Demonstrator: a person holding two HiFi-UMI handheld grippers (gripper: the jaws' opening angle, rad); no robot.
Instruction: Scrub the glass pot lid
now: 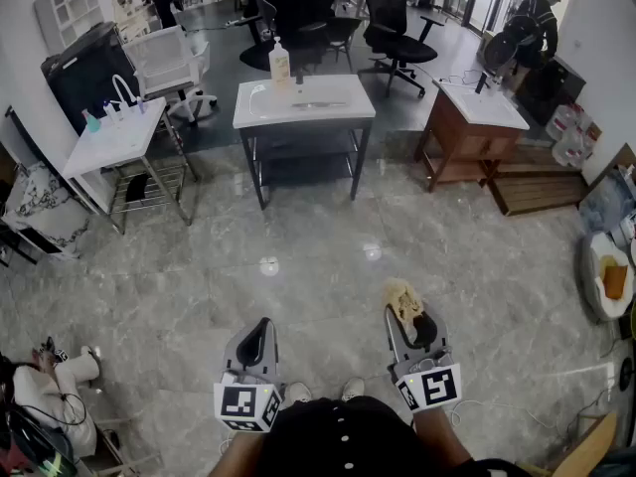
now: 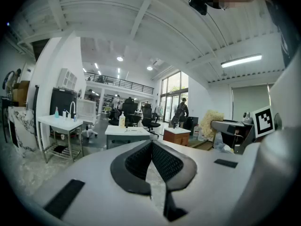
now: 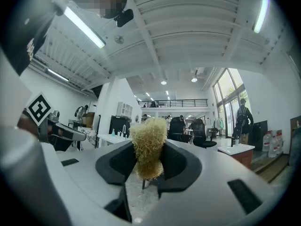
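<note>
**Item 1. Left gripper.** Grey, two-jawed, held low over the near edge of the grey marbled stone floor. Jaws pressed together with nothing between them.
- Risk: it has to open before it can steady anything. Shut like this, it probably leaves the lid unbraced.

**Item 2. Right gripper.** Same make, just beside the left. Jaws clamp the lower part of a straw-yellow, fibrous scrubbing pad, and most of the pad stands proud above the pads.
- Risk: the grip sits low on springy fibre, so hard rubbing could bend the pad over or work it loose.

**Item 3. Glass pot lid.** No view shows it plainly. A faint shape lies mid-top on item 4, but I cannot tell what it is. The task reads as not yet begun.
- Risk: clear glass on a white top is easy to misjudge, and it may skid or chip if pushed from one side.

**Item 4. White-topped sink stand on grey legs.** It stands well ahead, across open floor. A pale pump bottle is at the stand's far edge.
- Risk: a wide sweep could tip the bottle.

**Item 5. Flanking stands.** A white wire-shelf stand is at the left and a brown wooden basin cabinet at the right.

**Item 6. Black office chairs.** Farthest off.
</note>
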